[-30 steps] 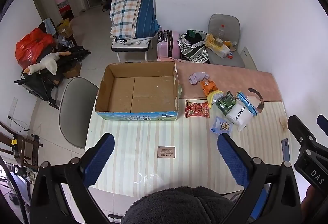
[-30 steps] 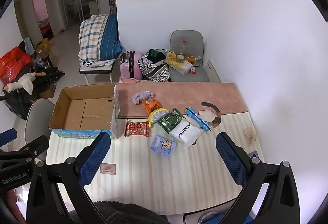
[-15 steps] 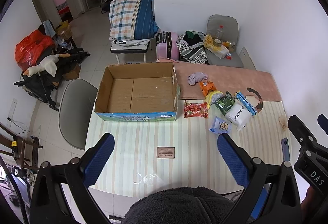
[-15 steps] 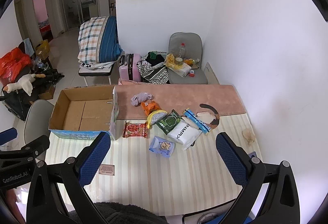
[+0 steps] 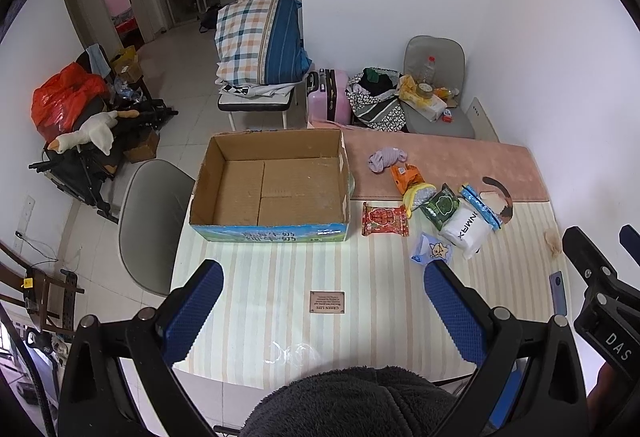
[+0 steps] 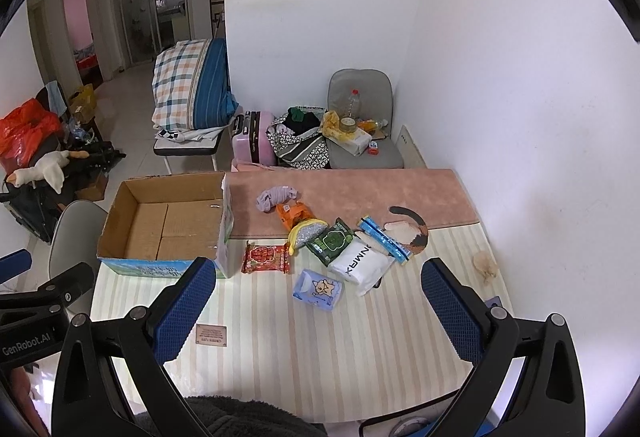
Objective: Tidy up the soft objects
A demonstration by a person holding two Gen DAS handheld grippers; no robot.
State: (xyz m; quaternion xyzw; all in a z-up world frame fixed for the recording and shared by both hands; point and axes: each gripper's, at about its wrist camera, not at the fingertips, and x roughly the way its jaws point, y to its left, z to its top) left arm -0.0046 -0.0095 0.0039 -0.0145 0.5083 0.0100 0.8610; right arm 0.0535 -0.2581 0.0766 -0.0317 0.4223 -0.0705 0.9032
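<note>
An empty cardboard box (image 5: 272, 185) stands open on the striped table, also in the right wrist view (image 6: 164, 225). To its right lie soft packs: a red snack pack (image 5: 385, 219), a blue tissue pack (image 5: 434, 251), a white pack (image 5: 468, 229), a green pack (image 5: 442, 205), a yellow pouch (image 5: 418, 193), an orange pack (image 5: 406, 175) and a lilac cloth (image 5: 384, 159). My left gripper (image 5: 324, 307) is open and empty, high above the table's near edge. My right gripper (image 6: 316, 307) is open and empty too.
A pink mat (image 5: 452, 165) covers the table's far part. A small brown plaque (image 5: 327, 302) lies near the front. A grey chair (image 5: 150, 225) stands left of the table. A wall runs along the right side. A phone (image 5: 557, 291) lies at the right edge.
Both grippers have drifted slightly back and up, so the table objects look a little farther away. Nothing on the table moved.
</note>
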